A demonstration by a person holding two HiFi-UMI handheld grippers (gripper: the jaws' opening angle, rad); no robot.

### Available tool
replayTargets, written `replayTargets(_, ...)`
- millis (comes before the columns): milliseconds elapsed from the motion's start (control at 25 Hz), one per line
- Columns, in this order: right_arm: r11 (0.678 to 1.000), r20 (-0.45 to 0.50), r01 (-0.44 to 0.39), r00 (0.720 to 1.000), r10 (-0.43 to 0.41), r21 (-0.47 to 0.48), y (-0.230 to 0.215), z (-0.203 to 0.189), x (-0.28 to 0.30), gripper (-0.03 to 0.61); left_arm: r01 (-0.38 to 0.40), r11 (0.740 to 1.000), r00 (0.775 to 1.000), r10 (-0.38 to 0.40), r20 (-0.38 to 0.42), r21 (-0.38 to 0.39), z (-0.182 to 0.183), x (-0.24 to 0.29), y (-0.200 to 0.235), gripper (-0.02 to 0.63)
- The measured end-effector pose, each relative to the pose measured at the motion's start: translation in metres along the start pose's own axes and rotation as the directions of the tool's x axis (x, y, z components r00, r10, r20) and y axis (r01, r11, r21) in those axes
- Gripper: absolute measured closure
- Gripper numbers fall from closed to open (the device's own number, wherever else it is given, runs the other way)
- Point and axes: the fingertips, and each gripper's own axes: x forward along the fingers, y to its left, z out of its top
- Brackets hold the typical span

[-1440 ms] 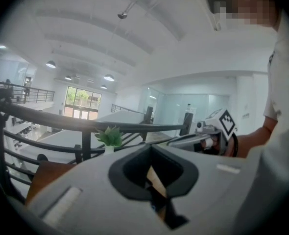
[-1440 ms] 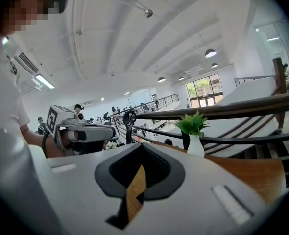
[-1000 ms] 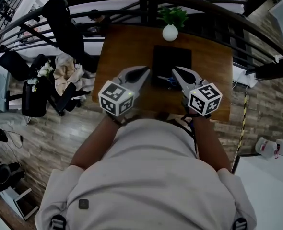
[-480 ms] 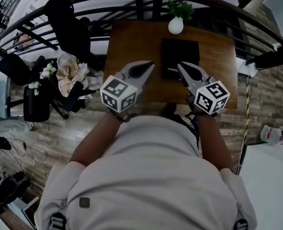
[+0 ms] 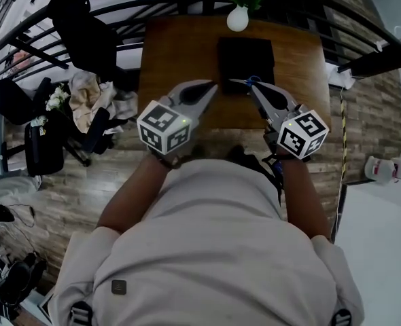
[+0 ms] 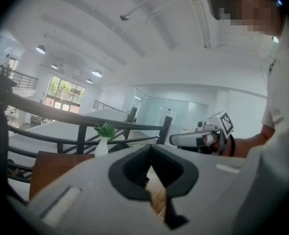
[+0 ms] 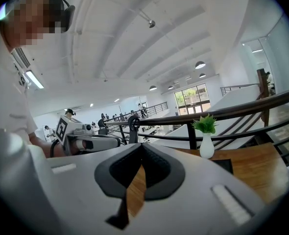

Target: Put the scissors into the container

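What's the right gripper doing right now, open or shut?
Shut: in the right gripper view the right gripper has its jaw tips touching, with nothing held between them.

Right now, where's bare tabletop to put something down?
Two bare strips of table: left of the black container out to the table's left edge, and right of it to the right edge. Crowded down the middle: vase behind the container, scissors at its near edge, right gripper close by.
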Motion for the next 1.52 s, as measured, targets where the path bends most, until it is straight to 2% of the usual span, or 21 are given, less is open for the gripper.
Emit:
replayTargets(480, 0.998, -0.003, -0.056, 0.998, 0.056, -0.021, -0.015, -0.003, -0.073, 0.571, 0.052, 0.999, 0.998, -0.052, 0.023, 0.008, 0.002, 0.04, -0.079, 0.611)
replayTargets(1040, 0.992, 0.001, -0.117, 0.993, 0.117, -0.04, -0.03, -0.025, -0.172, 0.571, 0.005, 1.0, 1.0, -0.005, 0.01, 0.0, -0.027, 0.085, -0.161, 0.611)
replayTargets(1520, 0.983, -0.015, -0.174, 0.985, 0.174, -0.053, -0.003, -0.059, -0.229, 0.571, -0.046, 0.999, 0.999, 0.046, -0.004, -0.015, -0.064, 0.076, -0.225, 0.611)
